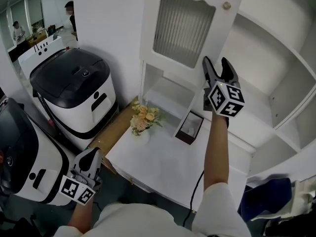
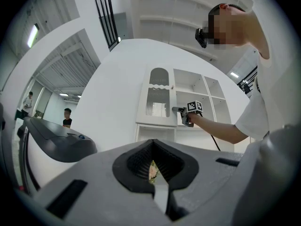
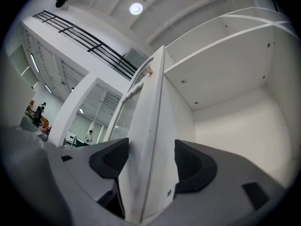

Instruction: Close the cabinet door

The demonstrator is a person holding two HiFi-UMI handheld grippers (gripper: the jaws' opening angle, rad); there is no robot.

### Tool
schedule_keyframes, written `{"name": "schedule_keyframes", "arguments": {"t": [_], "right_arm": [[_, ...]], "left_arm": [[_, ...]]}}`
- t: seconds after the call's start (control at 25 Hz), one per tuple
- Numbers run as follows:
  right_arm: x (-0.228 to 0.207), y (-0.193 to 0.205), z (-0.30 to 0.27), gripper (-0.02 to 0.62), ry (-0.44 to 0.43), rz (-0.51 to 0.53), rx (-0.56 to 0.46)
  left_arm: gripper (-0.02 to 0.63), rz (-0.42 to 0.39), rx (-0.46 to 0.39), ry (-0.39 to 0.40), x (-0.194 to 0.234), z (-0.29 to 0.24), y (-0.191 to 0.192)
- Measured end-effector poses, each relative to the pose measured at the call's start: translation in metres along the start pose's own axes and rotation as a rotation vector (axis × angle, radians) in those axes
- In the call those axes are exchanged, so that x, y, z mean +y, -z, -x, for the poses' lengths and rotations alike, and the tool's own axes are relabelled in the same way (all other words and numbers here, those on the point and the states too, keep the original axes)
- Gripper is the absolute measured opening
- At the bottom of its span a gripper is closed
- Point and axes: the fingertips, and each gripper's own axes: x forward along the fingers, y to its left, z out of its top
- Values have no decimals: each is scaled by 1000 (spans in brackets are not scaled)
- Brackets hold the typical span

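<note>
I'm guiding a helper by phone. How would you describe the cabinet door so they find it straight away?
Find the big white shelf unit above the white counter. At its left end one white door stands swung open, its edge held between the jaws of the right tool. It alone has a ribbed panel and a round knob; the neighbouring compartments are open shelves.

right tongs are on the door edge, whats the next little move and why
Probably swing the cabinet door inward toward the cabinet frame, with the right tongs staying clamped. The door's free edge, the one with the knob, sits between the pads, and the door stands ajar with the compartment open beside it, so a short push should start it closing.
</note>
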Motion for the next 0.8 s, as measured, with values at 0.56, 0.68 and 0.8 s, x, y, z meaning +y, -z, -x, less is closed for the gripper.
{"name": "schedule_keyframes", "arguments": {"t": [0.56, 0.68, 0.8], "right_arm": [[1, 4, 0, 265, 25, -33, 3], [8, 6, 2, 211, 51, -20, 9], [11, 11, 5, 187, 67, -5, 37]], "left_arm": [[5, -4, -9, 3, -4, 13, -4], [5, -2, -13, 1, -4, 18, -6], [5, -2, -19, 2, -3, 23, -8]]}}
